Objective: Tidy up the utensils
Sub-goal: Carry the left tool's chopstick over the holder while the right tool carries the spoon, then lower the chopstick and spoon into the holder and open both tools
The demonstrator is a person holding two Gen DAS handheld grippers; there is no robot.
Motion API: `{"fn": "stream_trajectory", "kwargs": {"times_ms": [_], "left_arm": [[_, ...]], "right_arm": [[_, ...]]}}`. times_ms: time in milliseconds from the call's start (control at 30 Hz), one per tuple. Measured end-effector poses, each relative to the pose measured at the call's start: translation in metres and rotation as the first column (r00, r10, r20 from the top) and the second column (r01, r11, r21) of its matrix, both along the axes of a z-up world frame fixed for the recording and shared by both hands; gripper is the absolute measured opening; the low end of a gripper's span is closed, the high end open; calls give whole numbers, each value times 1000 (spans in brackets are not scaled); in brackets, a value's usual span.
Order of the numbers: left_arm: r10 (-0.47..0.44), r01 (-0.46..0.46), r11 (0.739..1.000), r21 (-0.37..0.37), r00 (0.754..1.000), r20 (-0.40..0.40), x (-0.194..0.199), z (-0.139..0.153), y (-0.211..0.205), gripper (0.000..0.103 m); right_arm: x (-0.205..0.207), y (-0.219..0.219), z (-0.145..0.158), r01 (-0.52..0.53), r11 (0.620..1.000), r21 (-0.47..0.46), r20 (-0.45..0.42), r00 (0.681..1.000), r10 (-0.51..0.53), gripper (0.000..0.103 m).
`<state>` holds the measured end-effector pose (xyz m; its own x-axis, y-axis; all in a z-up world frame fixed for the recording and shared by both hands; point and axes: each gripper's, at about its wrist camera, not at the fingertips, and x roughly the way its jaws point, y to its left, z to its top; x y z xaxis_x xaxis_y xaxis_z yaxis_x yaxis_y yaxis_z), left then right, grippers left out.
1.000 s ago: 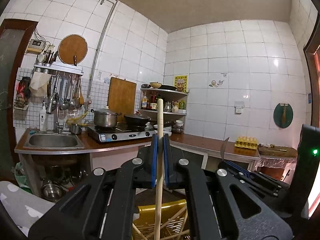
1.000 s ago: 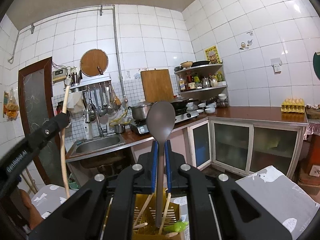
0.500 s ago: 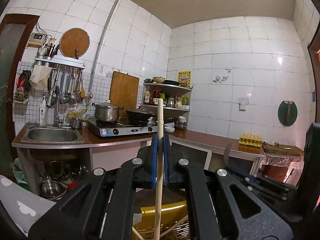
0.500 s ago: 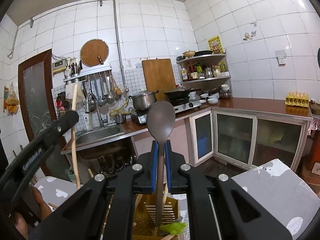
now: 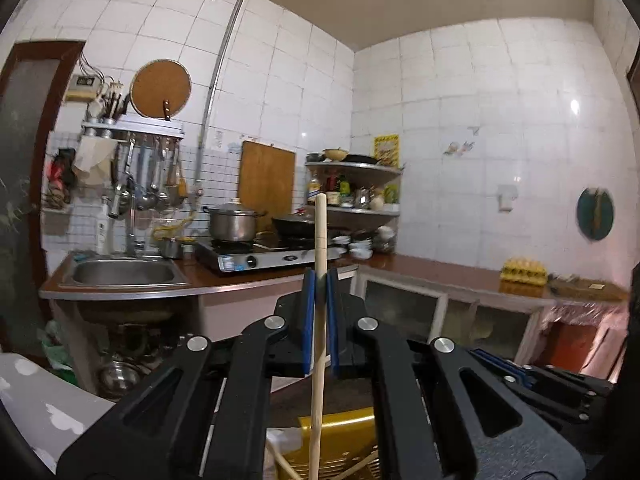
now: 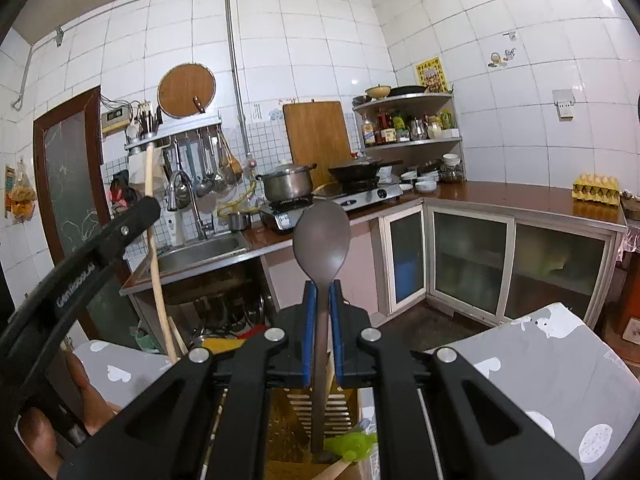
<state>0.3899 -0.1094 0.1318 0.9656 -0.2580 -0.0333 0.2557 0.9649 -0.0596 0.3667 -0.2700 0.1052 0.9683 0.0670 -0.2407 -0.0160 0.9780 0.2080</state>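
Both claws clamped, one utensil each, over the yellow basket.

My left gripper [image 5: 319, 280] has its blue pads pinched on one round, pale wooden stick [image 5: 318, 320], smooth and upright, its lower end down at the yellow slotted basket [image 5: 340, 436]. My right gripper [image 6: 320, 292] is closed tight on the thin handle of one dark matte spoon [image 6: 321, 240], oval bowl up, handle reaching down into that basket [image 6: 320, 412]. Count: two grippers, one stick, one spoon, one basket. Only my right view shows the slotted wall, a green soft-looking item [image 6: 352, 446] inside, the left claw from its side and a hand [image 6: 44, 436] under it, plus the grey patterned cloth [image 6: 540, 364]. My left view alone shows two loose wooden sticks [image 5: 284, 468] lying in the basket.
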Motion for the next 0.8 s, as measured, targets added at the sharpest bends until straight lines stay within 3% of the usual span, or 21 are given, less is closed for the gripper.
{"fn": "stream_trajectory", "kwargs": {"times_ms": [167, 367, 433, 467, 500, 567, 633, 800], "left_arm": [[13, -13, 1000, -1, 1000, -15, 2, -2, 2, 5], [26, -21, 999, 50, 996, -87, 4, -2, 4, 28], [31, -24, 997, 73, 995, -96, -4, 1, 7, 43], [34, -26, 996, 85, 995, -98, -10, 4, 10, 51], [40, -30, 995, 93, 994, -101, -16, 6, 14, 57], [47, -37, 994, 98, 993, -105, -28, 11, 23, 66], [57, -46, 994, 95, 992, -109, -46, 18, 38, 76], [67, -60, 996, 58, 990, -122, -94, 31, 73, 98]], "right_arm": [[2, 3, -6, -7, 1000, -1, -36, 999, 7, 8], [6, 2, -9, -17, 1000, -17, -130, 991, 15, 9], [3, -1, -6, -17, 999, -36, -159, 987, 11, 10], [2, -2, -5, -19, 999, -44, -183, 983, 11, 18], [0, -3, -4, -15, 999, -50, -196, 981, 5, 37], [-10, -6, 0, 0, 998, -66, -196, 980, -13, 54], [-21, -9, 5, 13, 997, -81, -191, 981, -28, 55], [-66, -12, 19, 50, 990, -130, -150, 986, -69, 80]]}}
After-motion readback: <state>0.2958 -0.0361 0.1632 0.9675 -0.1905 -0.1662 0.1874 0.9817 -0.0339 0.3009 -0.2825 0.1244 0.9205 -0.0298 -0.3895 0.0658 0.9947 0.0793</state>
